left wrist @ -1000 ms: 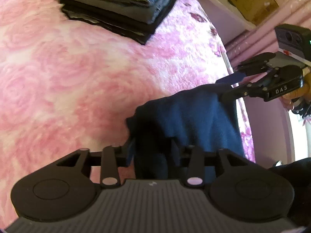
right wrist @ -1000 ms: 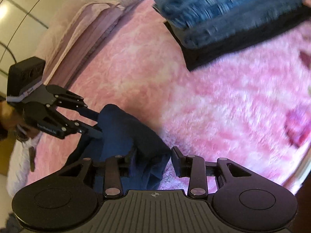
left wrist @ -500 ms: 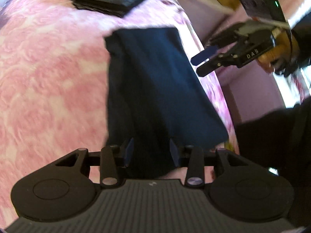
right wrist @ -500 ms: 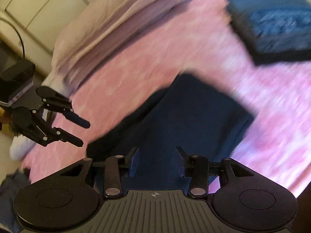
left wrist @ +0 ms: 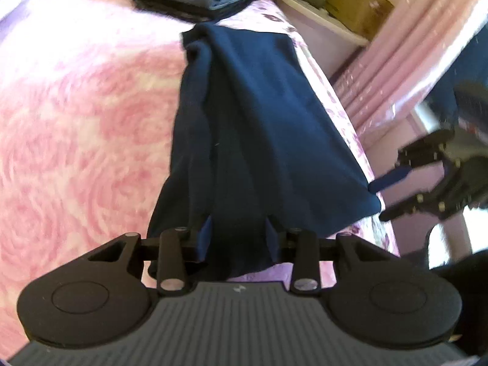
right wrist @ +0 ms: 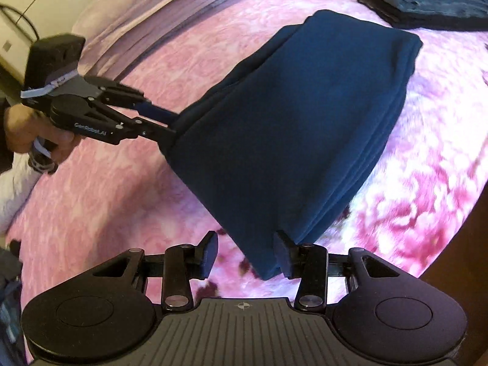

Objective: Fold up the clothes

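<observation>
Navy garment (right wrist: 292, 128), folded into a long panel, lies on the pink bedspread (right wrist: 122, 213). Its far end is just short of the stack (right wrist: 427, 3) of folded dark clothes, not touching it as far as the right wrist view shows. Layered edges run down the garment's right side in that view.

Left gripper (left wrist: 238, 239): 2 fingers spread, with the garment's near left corner lying between them. In its own view the cloth fills the gap but the pads do not look pressed onto it. From the right wrist view, the same gripper (right wrist: 170, 125) reaches in from the left, tips at the garment's edge; I cannot tell if they pinch cloth there. A hand (right wrist: 27, 134) grips its handle.

Right gripper (right wrist: 245, 253): fingers spread wide, garment's near corner beside the right finger, with bedspread visible in the rest of the gap. In the left wrist view this gripper (left wrist: 378, 199) sits blurred at the right, fingers parted, tips just off the garment's near right corner.

Beyond the bed on the right: a cardboard box (left wrist: 357, 12) on a shelf, pink curtain (left wrist: 411, 45).
</observation>
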Tool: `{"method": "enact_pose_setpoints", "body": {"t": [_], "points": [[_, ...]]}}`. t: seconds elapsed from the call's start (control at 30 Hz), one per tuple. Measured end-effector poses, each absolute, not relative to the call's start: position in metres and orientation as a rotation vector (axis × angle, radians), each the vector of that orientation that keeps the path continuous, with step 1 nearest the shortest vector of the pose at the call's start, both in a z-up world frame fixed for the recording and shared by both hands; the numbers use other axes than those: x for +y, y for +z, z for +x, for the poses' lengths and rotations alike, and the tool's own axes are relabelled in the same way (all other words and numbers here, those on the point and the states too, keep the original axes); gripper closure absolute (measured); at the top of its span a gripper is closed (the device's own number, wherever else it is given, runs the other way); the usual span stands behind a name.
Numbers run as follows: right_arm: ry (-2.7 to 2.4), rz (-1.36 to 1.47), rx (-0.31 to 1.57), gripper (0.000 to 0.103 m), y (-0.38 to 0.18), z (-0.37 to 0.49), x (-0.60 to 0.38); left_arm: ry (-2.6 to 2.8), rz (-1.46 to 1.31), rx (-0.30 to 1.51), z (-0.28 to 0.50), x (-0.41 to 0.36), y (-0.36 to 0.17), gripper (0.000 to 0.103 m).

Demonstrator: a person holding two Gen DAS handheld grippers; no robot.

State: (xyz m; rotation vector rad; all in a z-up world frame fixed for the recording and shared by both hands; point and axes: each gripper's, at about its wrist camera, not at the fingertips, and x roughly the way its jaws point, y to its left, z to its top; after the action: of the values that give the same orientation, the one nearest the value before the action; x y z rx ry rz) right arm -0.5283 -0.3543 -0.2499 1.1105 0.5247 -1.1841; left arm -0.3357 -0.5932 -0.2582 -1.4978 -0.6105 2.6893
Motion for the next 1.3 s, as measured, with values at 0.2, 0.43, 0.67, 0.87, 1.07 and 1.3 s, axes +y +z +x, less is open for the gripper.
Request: {"method": "enact_pose_setpoints", "body": {"t": [0.2,0.43,0.67,0.87,1.07,1.3], "points": [[-1.258,1.156,0.442,0.047,-0.261,-0.533,-0.351,2.633,-1.513,-0.807,-0.333,-0.611,-0.281,0.096],[-1.318,1.208,0.386,0.047,-0.270,-0.536,-0.352,2.599,-1.468,-1.117,-0.318,-0.632,-0.293,0.098],[-1.360,1.191,0.399,0.047,-0.261,-0.544,-0.358,2.585,-1.471,-1.149,-0.323,-0.635,-0.282,0.096],[-1.442,1.169,0.338,0.047,-0.248,-0.572,-0.374,2.609,-1.456,-0.967,-0.366,-0.635,-0.253,0.090],[-1.479,1.168,0.324,0.047,-0.259,-0.596,-0.403,2.626,-1.485,-0.834,-0.436,-0.641,-0.263,0.090],[-1.469,1.146,0.337,0.047,-0.267,-0.619,-0.427,2.662,-1.459,-0.889,-0.450,-0.657,-0.270,0.100]]}}
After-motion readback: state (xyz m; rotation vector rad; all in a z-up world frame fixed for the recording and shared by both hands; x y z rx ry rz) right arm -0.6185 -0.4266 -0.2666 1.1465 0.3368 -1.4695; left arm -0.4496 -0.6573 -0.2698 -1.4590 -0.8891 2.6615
